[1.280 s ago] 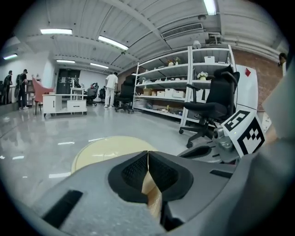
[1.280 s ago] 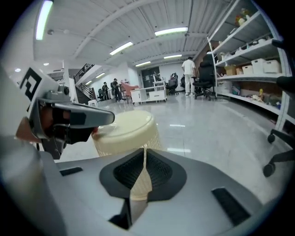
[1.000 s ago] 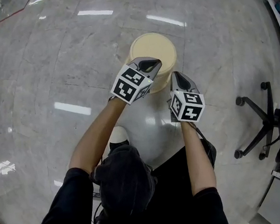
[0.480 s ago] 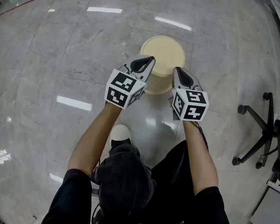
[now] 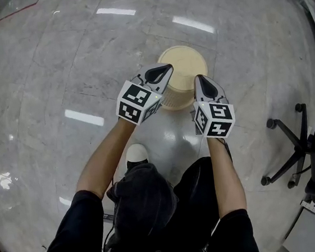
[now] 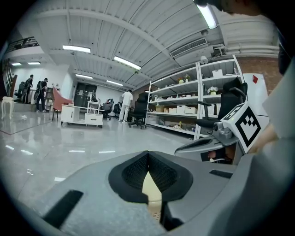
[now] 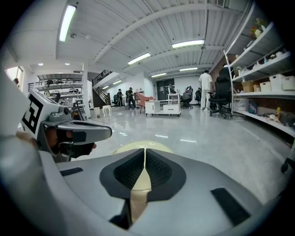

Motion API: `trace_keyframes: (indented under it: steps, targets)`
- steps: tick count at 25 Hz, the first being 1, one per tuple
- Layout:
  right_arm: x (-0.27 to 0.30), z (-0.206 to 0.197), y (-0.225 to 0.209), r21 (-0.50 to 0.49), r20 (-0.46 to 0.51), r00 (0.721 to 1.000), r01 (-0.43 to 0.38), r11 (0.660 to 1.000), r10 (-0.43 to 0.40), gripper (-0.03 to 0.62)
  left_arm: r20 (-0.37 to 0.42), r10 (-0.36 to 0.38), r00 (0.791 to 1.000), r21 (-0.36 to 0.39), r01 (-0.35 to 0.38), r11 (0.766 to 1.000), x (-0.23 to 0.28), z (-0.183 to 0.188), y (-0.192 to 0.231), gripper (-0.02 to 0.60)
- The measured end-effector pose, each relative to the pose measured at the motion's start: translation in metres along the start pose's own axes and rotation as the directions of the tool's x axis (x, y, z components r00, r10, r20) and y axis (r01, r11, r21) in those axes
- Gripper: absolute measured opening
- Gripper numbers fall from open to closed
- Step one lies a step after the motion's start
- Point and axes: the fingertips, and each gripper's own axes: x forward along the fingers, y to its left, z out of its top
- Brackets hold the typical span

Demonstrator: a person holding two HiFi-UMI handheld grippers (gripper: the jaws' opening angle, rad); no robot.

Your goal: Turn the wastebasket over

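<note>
You hold the left gripper [image 5: 164, 69] at the left edge of the cream wastebasket [image 5: 185, 62] and the right gripper [image 5: 199, 79] at its right edge, so the wastebasket is between your two hands, in front of your knees. Its round flat face looks up at you, and below it, on the side towards you, the mesh wall shows. In the left gripper view the jaws are closed, with a thin wedge of the cream wall pinched between the black pads [image 6: 163, 175]. The right gripper view shows the same: jaws together on a cream strip, and the pale top of the wastebasket just behind them. I cannot tell if the wastebasket touches the glossy grey floor [image 5: 55, 72]. Your white shoe [image 5: 136, 152] is near, below the left gripper. An office chair [image 5: 295, 143] stands well apart at the right.
</note>
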Motion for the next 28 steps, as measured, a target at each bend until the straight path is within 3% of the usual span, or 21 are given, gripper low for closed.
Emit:
trace_keyframes:
  steps: [9,14,19,28]
  targets:
    - [-0.016,0.078,0.004,-0.040,0.079,0.997,-0.008,0.999,0.012,0.018,0.040,-0.012,0.999,0.033,0.010,0.999,-0.009,0.074,0.004,0.006]
    - [-0.043,0.150,0.014,-0.039,0.086,0.996,0.023,0.999,-0.020,0.018,0.000,-0.011,1.000,0.006,0.011,1.000,-0.033,0.140,0.006,0.006]
    - [-0.090,0.236,0.023,-0.023,0.057,0.998,0.014,1.000,-0.013,0.017,-0.007,0.000,1.000,-0.025,0.000,1.000,-0.060,0.236,-0.004,0.006]
    - [-0.206,0.425,0.040,-0.015,0.086,0.996,0.020,1.000,-0.019,0.017,-0.020,0.014,1.000,-0.028,-0.014,1.000,-0.129,0.428,-0.049,0.006]
